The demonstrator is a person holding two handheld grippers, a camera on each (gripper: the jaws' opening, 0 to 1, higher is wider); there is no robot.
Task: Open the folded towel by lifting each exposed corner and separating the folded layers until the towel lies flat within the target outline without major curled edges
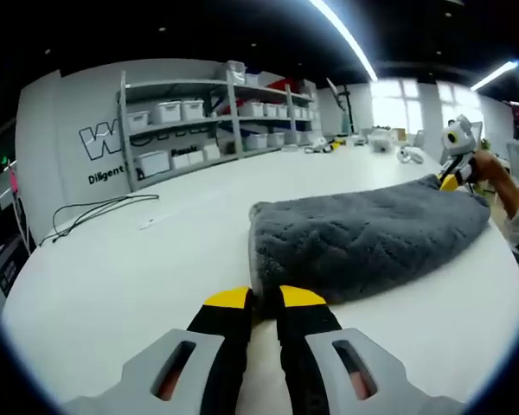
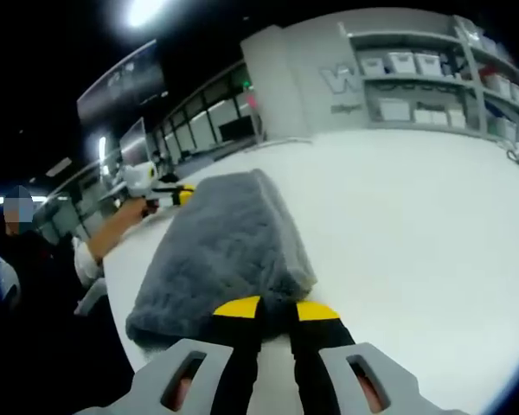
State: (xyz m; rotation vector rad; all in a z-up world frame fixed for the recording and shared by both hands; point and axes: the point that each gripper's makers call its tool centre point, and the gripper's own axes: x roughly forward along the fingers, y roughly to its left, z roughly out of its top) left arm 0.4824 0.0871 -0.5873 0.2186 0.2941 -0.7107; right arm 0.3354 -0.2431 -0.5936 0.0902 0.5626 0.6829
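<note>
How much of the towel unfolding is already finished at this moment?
Nothing looks unfolded yet: the grey towel lies as a thick folded bundle on the white table. In hand: the left gripper and right gripper are at opposite ends. Left: lifting corners, separating layers, flattening.

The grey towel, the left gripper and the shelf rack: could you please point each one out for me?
towel (image 1: 372, 238), left gripper view, middle of its folded top surface.
left gripper (image 1: 266, 300), left gripper view, midway between its yellow tips at the towel's near edge.
shelf rack (image 1: 212, 117), left gripper view, middle shelf holding white bins.
</note>
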